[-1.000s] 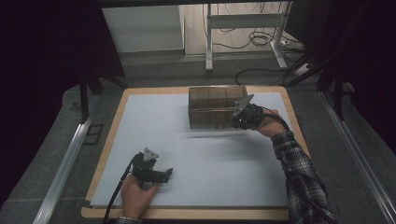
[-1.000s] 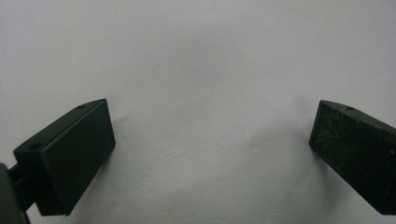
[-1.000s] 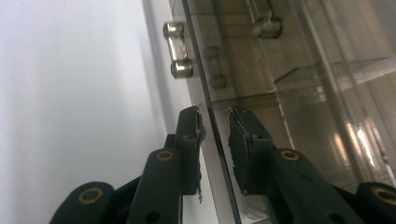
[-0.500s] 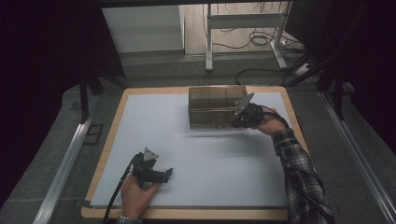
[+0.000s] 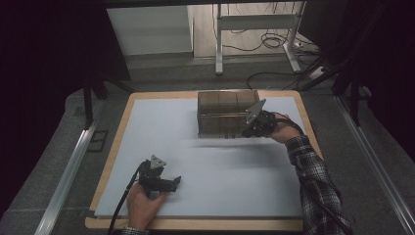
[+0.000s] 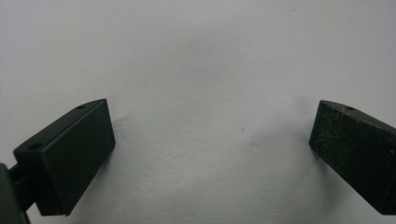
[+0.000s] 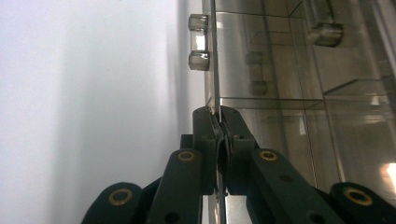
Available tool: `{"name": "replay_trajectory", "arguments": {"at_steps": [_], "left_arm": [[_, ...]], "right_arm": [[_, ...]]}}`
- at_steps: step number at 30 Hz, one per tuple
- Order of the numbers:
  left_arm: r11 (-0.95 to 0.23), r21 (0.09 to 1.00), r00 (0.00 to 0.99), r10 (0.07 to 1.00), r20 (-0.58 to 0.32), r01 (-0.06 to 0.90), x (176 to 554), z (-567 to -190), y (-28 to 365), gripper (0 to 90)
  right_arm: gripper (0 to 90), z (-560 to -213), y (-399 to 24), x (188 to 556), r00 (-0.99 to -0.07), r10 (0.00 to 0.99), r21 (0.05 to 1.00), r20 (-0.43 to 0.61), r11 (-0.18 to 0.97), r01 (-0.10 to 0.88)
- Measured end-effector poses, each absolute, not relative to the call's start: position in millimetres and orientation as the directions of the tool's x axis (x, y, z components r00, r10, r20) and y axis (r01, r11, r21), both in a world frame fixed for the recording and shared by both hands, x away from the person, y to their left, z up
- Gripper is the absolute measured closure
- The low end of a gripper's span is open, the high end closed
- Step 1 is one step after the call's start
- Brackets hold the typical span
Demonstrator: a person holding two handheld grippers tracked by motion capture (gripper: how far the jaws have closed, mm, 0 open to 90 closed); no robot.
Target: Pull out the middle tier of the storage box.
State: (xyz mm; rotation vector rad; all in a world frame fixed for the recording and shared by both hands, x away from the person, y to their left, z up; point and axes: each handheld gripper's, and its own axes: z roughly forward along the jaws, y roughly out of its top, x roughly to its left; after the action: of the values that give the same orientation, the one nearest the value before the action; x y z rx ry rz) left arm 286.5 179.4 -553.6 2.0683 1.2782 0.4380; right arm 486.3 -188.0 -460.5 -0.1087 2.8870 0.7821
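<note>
Closing further, right gripper (image 7: 218, 122) jaws pinching box panel (image 7: 213, 56)

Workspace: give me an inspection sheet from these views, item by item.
Surface: white sheet on a wood-edged board.
Job's things: clear compartmented box at the far middle; right gripper view shows a thin clear panel edge-on.
Clutter: nothing seen.
Grippers: right claw has just closed, pinching the panel's edge; left claw open over bare sheet, nothing between its jaws.
Cables: one trails from the left claw; loose cables on the floor beyond.
Surroundings: grey floor, metal table legs, dark sides.
</note>
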Motion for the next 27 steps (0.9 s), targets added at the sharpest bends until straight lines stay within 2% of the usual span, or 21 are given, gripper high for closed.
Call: {"name": "replay_trajectory", "arguments": {"at_steps": [4,18,21,27], "left_arm": [[-0.306,0.684,0.467,0.883,-0.057,0.662,287,-554,179,0.0],[-0.306,0.684,0.467,0.883,-0.057,0.662,287,-554,179,0.0],[-0.306,0.684,0.466,0.883,-0.057,0.662,287,-554,179,0.0],[-0.306,0.684,0.467,0.883,-0.057,0.662,287,-554,179,0.0]], "right_arm": [[86.5,-462,-189,482,-0.989,-0.056,0.498,-0.134,0.860,-0.116],[86.8,-465,-191,465,-0.984,-0.082,0.461,-0.157,0.875,-0.147],[86.7,-467,-191,466,-0.984,-0.087,0.481,-0.153,0.864,-0.151],[74.4,-468,-192,464,-0.984,-0.062,0.494,-0.166,0.858,-0.138]]}}
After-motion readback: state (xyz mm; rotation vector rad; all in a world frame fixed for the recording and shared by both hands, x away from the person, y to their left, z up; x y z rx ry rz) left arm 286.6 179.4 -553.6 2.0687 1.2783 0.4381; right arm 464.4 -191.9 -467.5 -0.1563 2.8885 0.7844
